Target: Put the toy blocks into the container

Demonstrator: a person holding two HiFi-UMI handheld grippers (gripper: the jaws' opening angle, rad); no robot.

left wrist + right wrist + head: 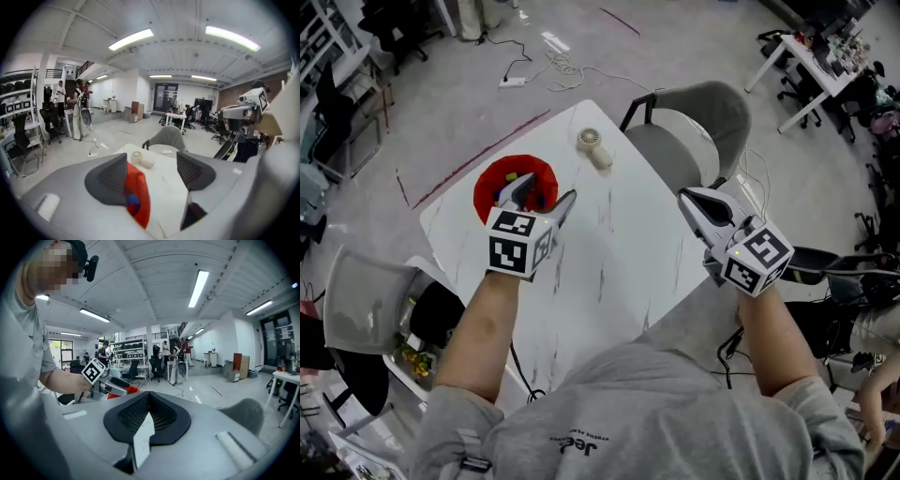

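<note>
Tabletop (609, 272): white with thin grey veins. It carries the red container near its far left corner.
Grey chair (694, 131): on the floor, well to the right of the container, beyond the tabletop edge.
Red container (487, 178): round and upright, with blocks inside.
Left tongs (542, 195): just above the near right side of the container. They are spread wide and nothing is between the pads.
Right tongs (686, 197): well to the right of the container, near the tabletop's right edge. They are pressed together and hold nothing.
Small white round object (592, 145): on the tabletop, a little right of the container and beyond it. It is not a block.
Toy blocks (514, 178): a yellow and a blue one show inside the container. No block is seen on the tabletop outside it.
Step in hand: probably the release over the container, so the task looks almost finished.
How to do it well: leave the left tongs spread and lift them straight up. The tongs should not catch the rim, because the light container may tip or slide.
</note>
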